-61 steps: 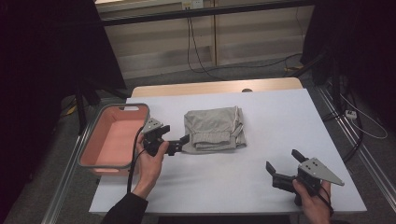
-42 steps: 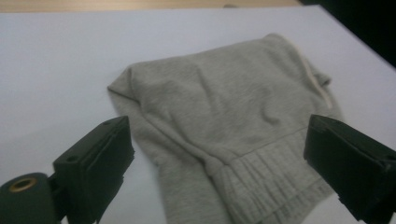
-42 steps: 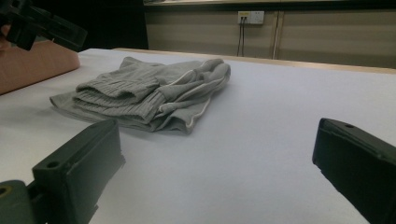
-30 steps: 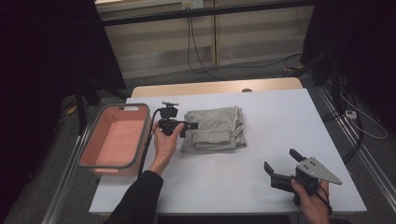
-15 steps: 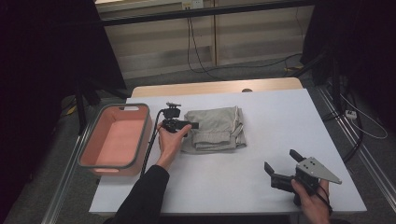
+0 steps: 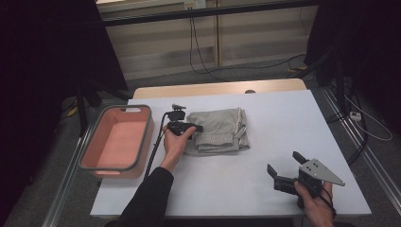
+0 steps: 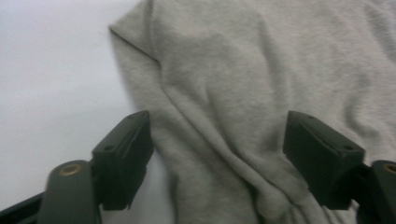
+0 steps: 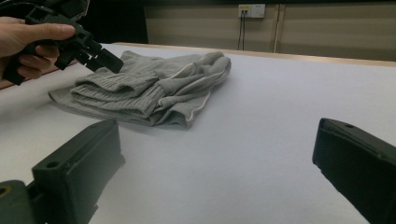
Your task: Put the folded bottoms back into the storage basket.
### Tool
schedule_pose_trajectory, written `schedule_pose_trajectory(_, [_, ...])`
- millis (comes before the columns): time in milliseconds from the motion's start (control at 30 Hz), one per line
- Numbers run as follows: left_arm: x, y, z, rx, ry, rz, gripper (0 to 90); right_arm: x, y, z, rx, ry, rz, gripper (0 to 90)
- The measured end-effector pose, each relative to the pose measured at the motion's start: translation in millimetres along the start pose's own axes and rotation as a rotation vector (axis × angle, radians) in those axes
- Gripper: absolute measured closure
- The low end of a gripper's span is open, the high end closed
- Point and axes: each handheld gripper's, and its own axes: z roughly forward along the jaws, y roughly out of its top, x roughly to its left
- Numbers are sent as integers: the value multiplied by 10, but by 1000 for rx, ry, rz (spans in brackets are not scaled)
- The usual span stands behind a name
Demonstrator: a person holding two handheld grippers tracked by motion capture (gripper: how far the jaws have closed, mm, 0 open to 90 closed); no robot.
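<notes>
A folded grey garment (image 6: 220,130) lies mid-table. My left gripper (image 6: 196,127) rests at its left edge, pointing right, held by a hand in a black sleeve. In the left gripper view the jaws (image 7: 217,135) straddle a ridge of the grey cloth (image 7: 261,70). They have just been closing, with cloth between them, but the pads stand apart from it. The right gripper view shows the garment (image 8: 149,88) with the left gripper (image 8: 100,56) on its far left corner. My right gripper (image 6: 285,163) hovers at the table's front right, open and empty (image 8: 219,154).
A pink tub (image 6: 111,171) with a grey rim stands at the table's left edge, beside the left hand. The left gripper's cable trails down between the tub and the forearm. The white tabletop (image 6: 283,123) stretches between the garment and the right gripper.
The left hand went from beside the tub to the garment's left edge and sank onto it. Its jaws have narrowed around the cloth. The right hand has stayed put.
</notes>
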Motion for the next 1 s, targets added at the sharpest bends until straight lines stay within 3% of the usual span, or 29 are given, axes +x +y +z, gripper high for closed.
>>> schedule_pose_trajectory(33, [-5, -1, 0, 12, -23, 1, 269, 0, -1, 1, 1, 1, 1, 11])
schedule_pose_trajectory(133, [-36, -4, 7, 13, -2, 4, 283, -3, -1, 0, 0, -1, 4, 12])
schedule_pose_trajectory(200, [-35, 10, 5, 24, -2, -1, 347, -5, -2, 3, 2, -4, 3, 12])
schedule_pose_trajectory(233, [-19, 11, 4, 40, -51, -31, 399, -3, -3, 3, 3, -2, 2, 12])
schedule_pose_trajectory(267, [-19, 11, 4, 40, -51, -31, 465, -3, -3, 3, 3, -2, 2, 12])
schedule_pose_trajectory(300, [-23, 0, 16, 45, -74, -43, 465, -4, -3, 3, 4, 0, 0, 11])
schedule_pose_trajectory(333, [-54, -3, 20, 45, -56, -17, 475, -5, -4, 4, 5, 1, 0, 12])
schedule_pose_trajectory(400, [-53, 4, 23, 51, -69, -40, 472, -4, -3, 5, 7, 1, 0, 12])
schedule_pose_trajectory(433, [-40, -5, 45, 68, -120, -54, 533, -4, -3, 9, 6, 0, 1, 12])
schedule_pose_trajectory(567, [-59, -21, 58, 57, -118, -59, 648, -2, -4, 9, 5, 2, -1, 11])
schedule_pose_trajectory(700, [-42, -28, 76, 73, -164, -48, 756, -6, -3, 8, 6, 0, 3, 6])
schedule_pose_trajectory(800, [-23, -23, 26, 48, -199, -65, 779, -9, -4, 6, 5, -2, 5, 6])
schedule_pose_trajectory(1000, [-84, -7, -47, -2, -222, -30, 788, -5, -3, -5, 5, -4, 4, 6])
